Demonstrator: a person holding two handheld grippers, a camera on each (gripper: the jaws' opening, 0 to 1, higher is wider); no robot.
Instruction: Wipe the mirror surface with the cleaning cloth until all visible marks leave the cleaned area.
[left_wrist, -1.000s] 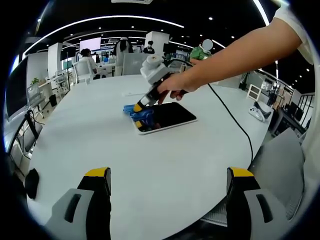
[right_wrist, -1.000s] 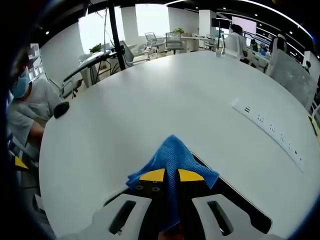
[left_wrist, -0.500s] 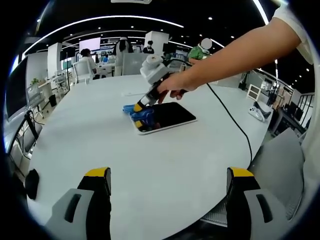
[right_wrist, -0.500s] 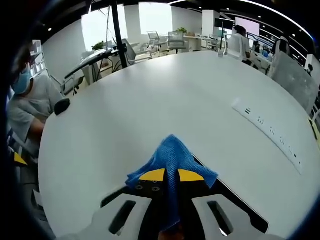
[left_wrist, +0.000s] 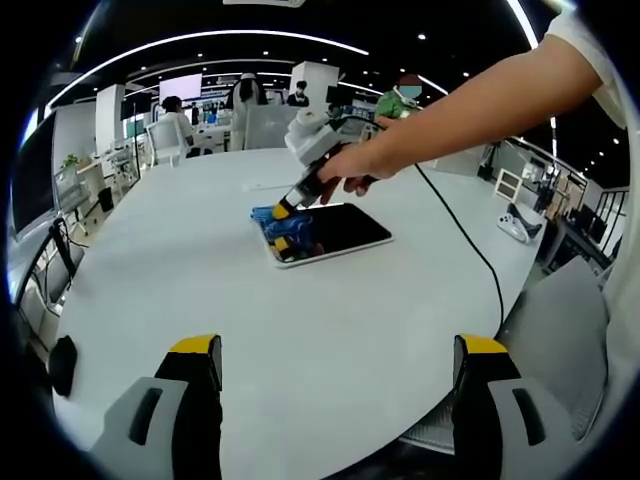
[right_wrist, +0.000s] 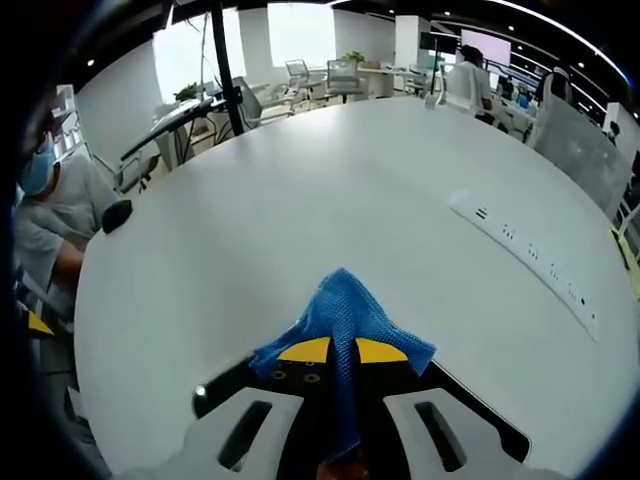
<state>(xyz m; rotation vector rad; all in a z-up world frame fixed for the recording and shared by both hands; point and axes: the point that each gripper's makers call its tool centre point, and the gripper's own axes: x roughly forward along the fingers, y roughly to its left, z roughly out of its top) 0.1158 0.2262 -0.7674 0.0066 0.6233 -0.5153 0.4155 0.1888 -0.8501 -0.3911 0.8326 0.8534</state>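
**Cloth shifted inward along the mirror's near-left edge**

Since the earlier frames, the right gripper (left_wrist: 283, 209) and cloth (left_wrist: 278, 223) have moved slightly right, further onto the mirror.

1. White table (left_wrist: 200, 270): broad bare surface on all sides of the mirror.
2. Mirror (left_wrist: 335, 231): flat, mid-table.
3. Hand (left_wrist: 350, 168): arm extended, tool angled down.
4. Right gripper (right_wrist: 342, 351): jaws pinching the cloth (right_wrist: 345, 310).
5. Left gripper (left_wrist: 335, 345): jaws spread, low over the table's near edge.

Cloth (right_wrist: 345, 318) blue, mesh-textured; mirror (left_wrist: 330, 232) dark, seemingly white-edged; table (left_wrist: 300, 330) white; fingers (right_wrist: 305, 350) yellow-tipped.
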